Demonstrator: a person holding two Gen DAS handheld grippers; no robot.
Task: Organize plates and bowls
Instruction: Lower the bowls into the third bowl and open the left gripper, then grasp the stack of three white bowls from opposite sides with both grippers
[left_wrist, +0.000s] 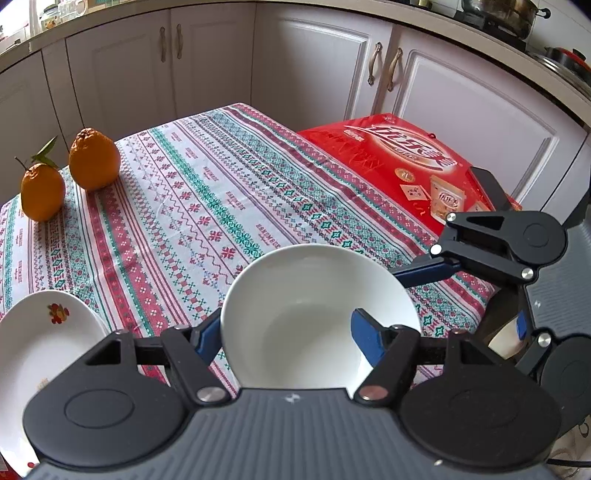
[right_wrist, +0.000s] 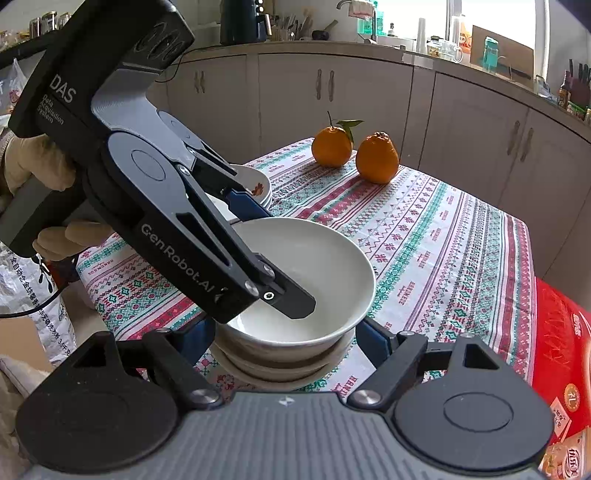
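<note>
Behind the white bowl (left_wrist: 317, 295), well apart from it, a run of pale kitchen cabinets (left_wrist: 207, 70). Under the bowl and stretching away beyond it, a patterned tablecloth (left_wrist: 207, 192) in red, green and white. To the right of the bowl, off the cloth's edge, a red printed box (left_wrist: 406, 158).

Around the bowl, both tools. Left gripper (left_wrist: 288, 332) held by a gloved hand (right_wrist: 37, 166), fingers spread: one blue pad outside the bowl's left rim, the other finger down inside the bowl, no pinch on the wall to be seen. Right gripper (right_wrist: 284, 339) reaching low, fingers spread to either side of the bowl's base; cannot tell whether the pads press or merely stand just beside.

Directly beneath the bowl, a small stack of white dishes (right_wrist: 280, 369), with the bowl nested upright on top near the cloth's front edge. Left of the bowl, near, a few stacked plates with a flower motif (left_wrist: 40, 332). Far beyond the bowl, toward the cloth's back corner, two oranges (left_wrist: 94, 158) just beside each other, one with leaves.
</note>
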